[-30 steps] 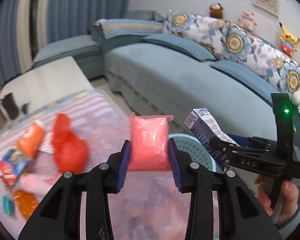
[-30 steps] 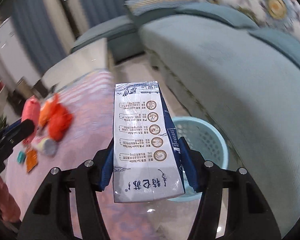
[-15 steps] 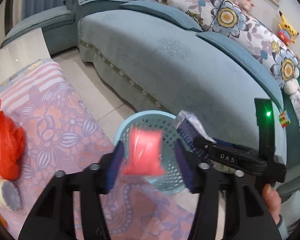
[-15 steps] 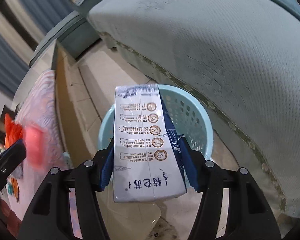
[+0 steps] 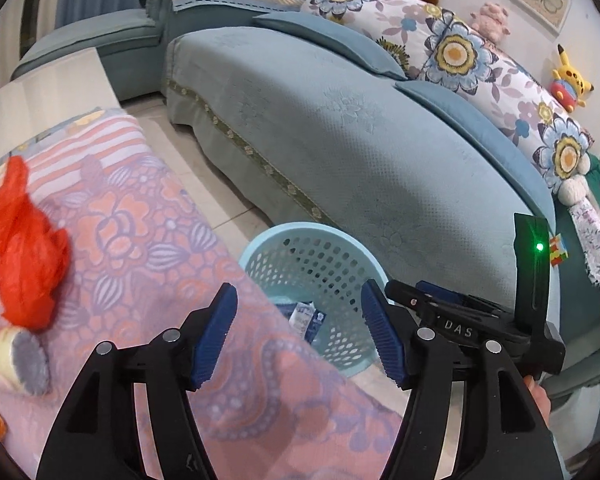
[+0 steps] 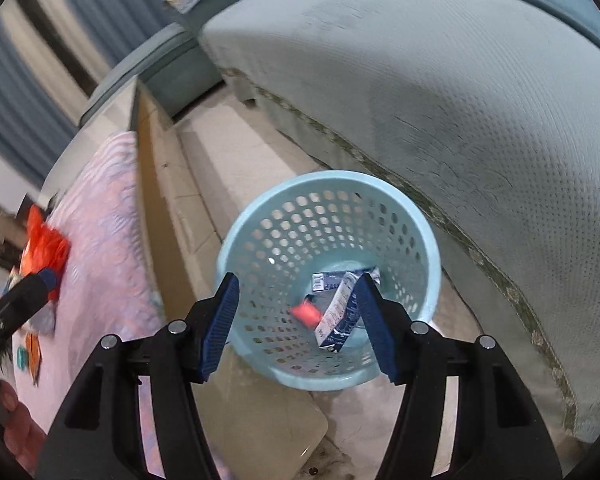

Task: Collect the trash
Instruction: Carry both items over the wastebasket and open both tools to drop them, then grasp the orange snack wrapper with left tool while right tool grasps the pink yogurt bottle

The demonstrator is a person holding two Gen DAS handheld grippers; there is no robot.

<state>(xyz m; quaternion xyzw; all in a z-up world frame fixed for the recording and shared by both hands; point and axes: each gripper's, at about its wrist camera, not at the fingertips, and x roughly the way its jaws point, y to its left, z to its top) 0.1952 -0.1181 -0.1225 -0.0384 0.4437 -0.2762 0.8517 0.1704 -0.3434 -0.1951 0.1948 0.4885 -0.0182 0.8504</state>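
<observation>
emptying both grippers over the basket (image 6: 328, 280): drop step done for this pair of items.

- left gripper (image 5: 298, 330): jaws have just been opening, now wide, nothing between them.
- right gripper (image 6: 298, 322): jaws spread, empty.
- carton (image 6: 338, 312): flat printed card, blue and white, creased, lying tilted on the basket floor.
- pink packet (image 6: 306, 314): small, soft, glossy; beside the carton, at the bottom.
- basket: pale blue plastic, round, perforated walls, standing on the tile floor between table and sofa (image 5: 360, 140).
- table cloth (image 5: 140, 240): floral, pink and lilac, smooth.
- red bag (image 5: 24, 248): thin crumpled plastic, on the cloth, with other wrappers near it.

next move, as judged: swing both grippers back to the table; the bag is limp and will want a pinch on a bunched fold.
</observation>
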